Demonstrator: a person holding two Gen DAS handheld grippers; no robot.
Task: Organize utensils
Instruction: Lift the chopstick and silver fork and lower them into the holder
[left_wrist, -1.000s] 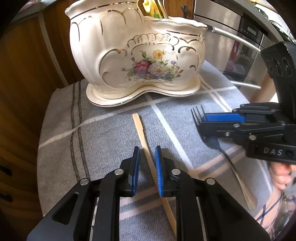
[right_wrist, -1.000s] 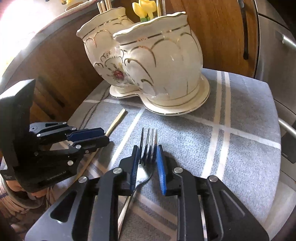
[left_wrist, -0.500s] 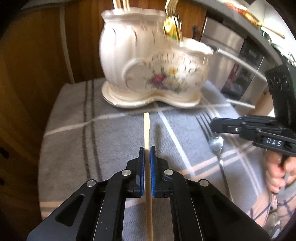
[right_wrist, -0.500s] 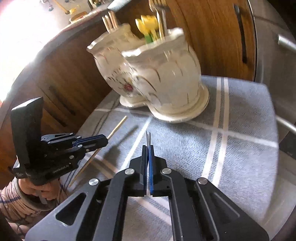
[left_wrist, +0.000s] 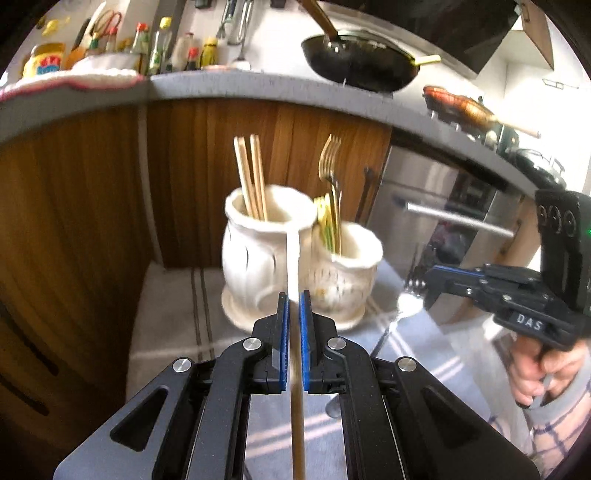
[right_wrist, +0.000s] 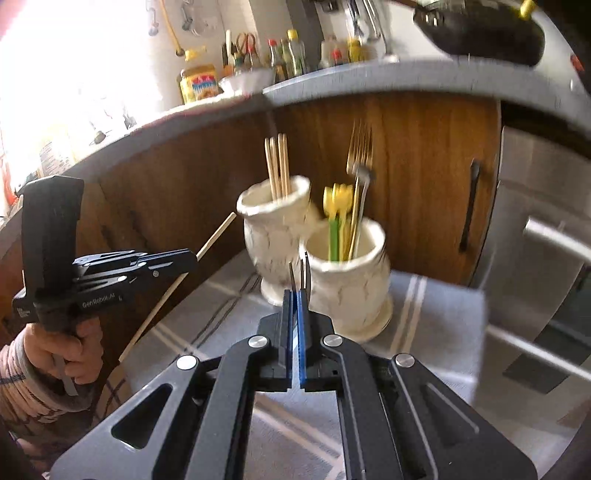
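My left gripper (left_wrist: 293, 301) is shut on a wooden chopstick (left_wrist: 293, 258) and holds it in the air, tip pointing at the white ceramic holder (left_wrist: 266, 254). The holder's left cup holds chopsticks (left_wrist: 251, 173), its right cup forks (left_wrist: 330, 173). My right gripper (right_wrist: 296, 295) is shut on a silver fork (right_wrist: 303, 271), tines forward, lifted before the holder's right cup (right_wrist: 347, 277). The right gripper also shows in the left wrist view (left_wrist: 430, 277) with the fork (left_wrist: 404, 306); the left gripper (right_wrist: 190, 256) and chopstick (right_wrist: 218, 236) show in the right wrist view.
The holder stands on a grey checked cloth (left_wrist: 166, 314) over a small surface. Wooden cabinet doors (left_wrist: 74, 221) and a steel appliance (right_wrist: 546, 240) stand behind. A counter above carries bottles (left_wrist: 159, 48) and a black wok (left_wrist: 358, 59).
Both grippers closed on their utensils, the left on the chopstick and the right on the fork, and lifted them off the cloth. Both views now sit higher and farther back from the holder.
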